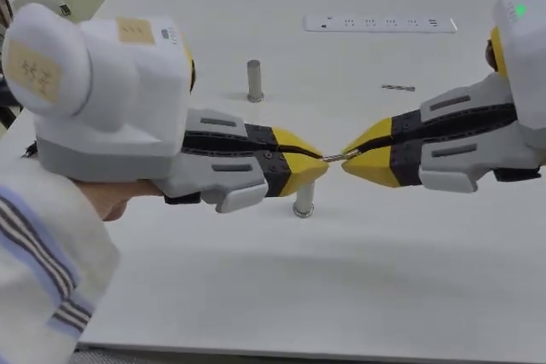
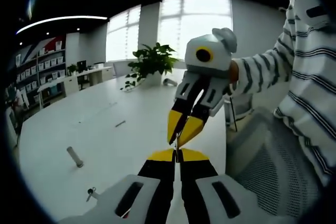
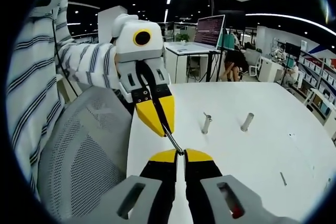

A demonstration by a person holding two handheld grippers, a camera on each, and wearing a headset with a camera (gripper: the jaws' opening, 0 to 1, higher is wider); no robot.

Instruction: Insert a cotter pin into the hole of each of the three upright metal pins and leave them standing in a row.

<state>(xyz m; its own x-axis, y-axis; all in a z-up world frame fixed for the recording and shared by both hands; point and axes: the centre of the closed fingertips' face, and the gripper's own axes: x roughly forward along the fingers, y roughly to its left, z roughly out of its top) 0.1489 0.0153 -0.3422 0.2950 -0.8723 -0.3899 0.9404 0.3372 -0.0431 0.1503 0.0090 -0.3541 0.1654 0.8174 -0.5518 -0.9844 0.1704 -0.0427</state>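
The head view looks down on the left gripper (image 1: 320, 165) and the right gripper (image 1: 348, 161), which meet tip to tip above the white table (image 1: 256, 296). Each has its jaws pinched narrow on one end of a thin cotter pin (image 1: 334, 158) that bridges the small gap between them. The left takes the 9 o'clock end and the right the 3 o'clock end. From the held pin, one upright metal pin (image 1: 254, 81) stands well apart at 11 o'clock. A second metal pin (image 1: 304, 202) stands near at 7 o'clock, its top hidden behind the left gripper's yellow tip. A loose cotter pin (image 1: 398, 88) lies flat at 1 o'clock, and a power strip (image 1: 380, 24) lies beyond it at the table's far side. The left gripper view gives the room behind the right gripper: bright windows (image 2: 178, 24), a potted plant (image 2: 152, 64), shelves (image 2: 37, 72) at 9 o'clock and a striped sleeve (image 2: 310, 66) at 3 o'clock. The right gripper view faces the other way, showing a mesh chair (image 3: 89, 150) at 8 o'clock and an open laptop (image 3: 210, 30) on a desk at 12 o'clock.
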